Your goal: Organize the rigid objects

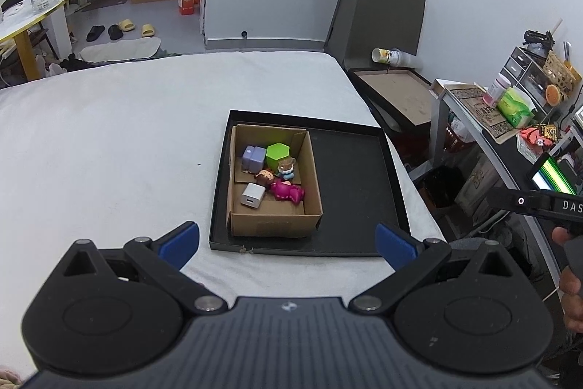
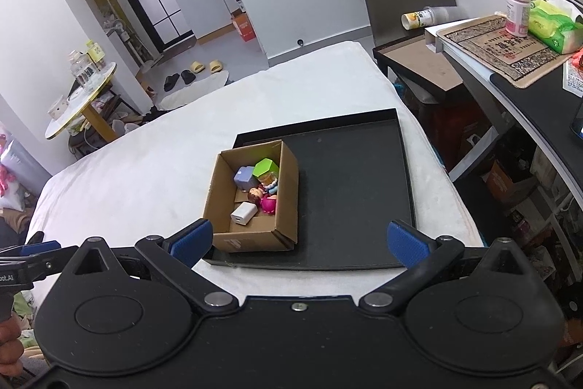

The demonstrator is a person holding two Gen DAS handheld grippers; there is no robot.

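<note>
A brown cardboard box [image 1: 312,170] [image 2: 289,192] stands in the left half of a flat black tray [image 1: 349,192] [image 2: 349,185] on a white bed. Inside lie a white charger cube [image 1: 250,198] [image 2: 242,213], a lilac block [image 1: 254,158] [image 2: 244,176], a green hexagonal block [image 1: 278,153] [image 2: 265,168], a pink figure [image 1: 287,190] [image 2: 269,204] and two small dolls [image 1: 285,167]. My left gripper [image 1: 288,241] hovers open at the tray's near edge, holding nothing. My right gripper [image 2: 300,239] is open too, above the same edge.
The bed [image 1: 109,141] stretches left and far. To the right stand a dark side table [image 1: 397,90] with a cup [image 1: 382,55] and a cluttered desk [image 2: 510,68] holding a bottle [image 2: 517,11] and tissues. A round table [image 2: 83,97] is far left.
</note>
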